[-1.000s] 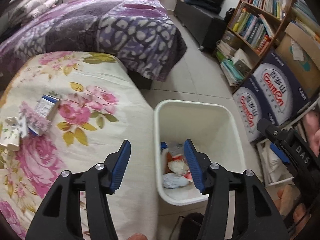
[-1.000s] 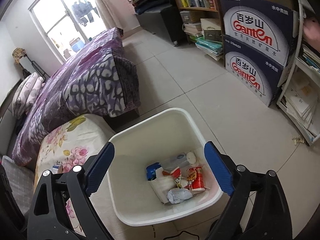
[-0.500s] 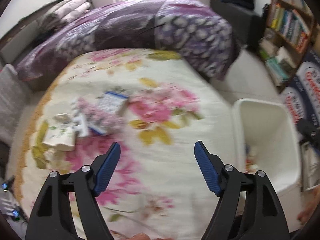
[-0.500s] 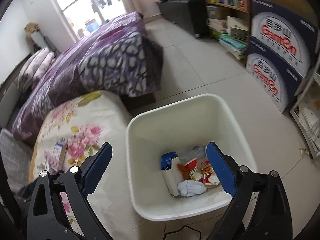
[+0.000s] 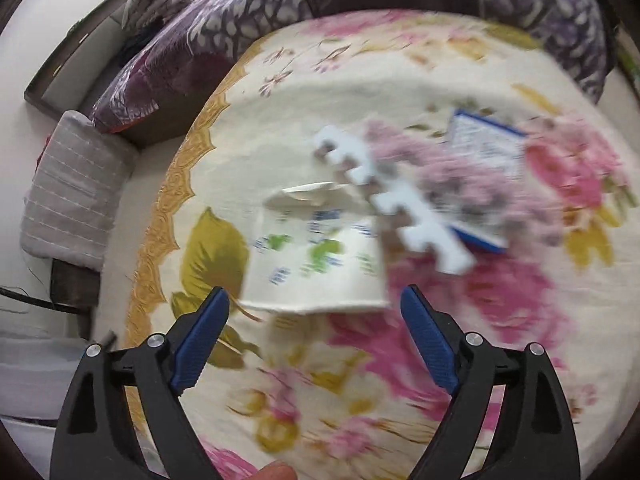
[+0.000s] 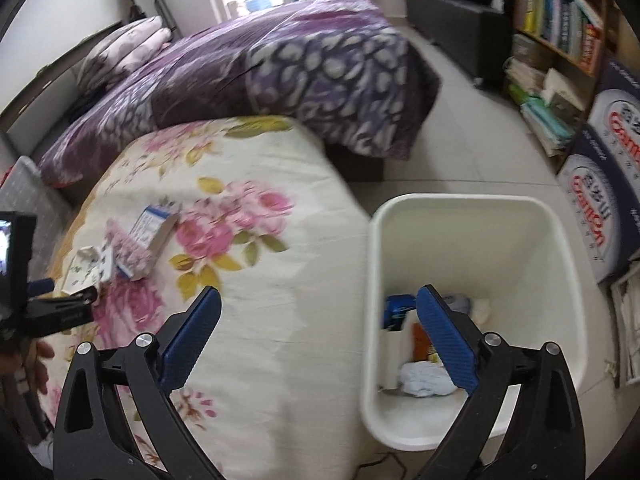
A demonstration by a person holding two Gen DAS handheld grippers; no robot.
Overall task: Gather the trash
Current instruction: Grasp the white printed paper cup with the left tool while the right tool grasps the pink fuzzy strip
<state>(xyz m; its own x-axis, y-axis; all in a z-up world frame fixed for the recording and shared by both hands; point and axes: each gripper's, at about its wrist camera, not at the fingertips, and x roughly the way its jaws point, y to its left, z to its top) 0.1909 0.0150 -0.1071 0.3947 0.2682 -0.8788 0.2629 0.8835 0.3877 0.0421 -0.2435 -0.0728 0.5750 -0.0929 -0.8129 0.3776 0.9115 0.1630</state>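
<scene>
My left gripper (image 5: pixel 313 292) hangs over the flowered bedspread (image 5: pixel 360 380), its jaws opening and nothing pressed between them. Just past its fingertips lies a white carton (image 5: pixel 316 256) with green and blue print. Beside the carton lie a pink and white jagged wrapper (image 5: pixel 404 208) and a blue and white box (image 5: pixel 486 148). My right gripper (image 6: pixel 319 291) is above the bed's edge next to the white bin (image 6: pixel 460 200), jaws opening and empty. The bin holds a crumpled tissue (image 6: pixel 424 378) and several wrappers. In the right wrist view the carton (image 6: pixel 82 268) lies at far left, by a left finger (image 6: pixel 72 306).
A purple patterned blanket (image 6: pixel 300 68) covers the bed behind the flowered spread. A bookshelf (image 6: pixel 560 20) and stacked water boxes (image 6: pixel 600 208) stand to the right of the bin across tiled floor (image 6: pixel 472 144). A grey cushion (image 5: pixel 72 184) sits at the bed's left.
The left gripper swung from above the bin to over the trash on the bed, and its jaws widened. The right gripper shifted left, from over the bin to the bed's edge.
</scene>
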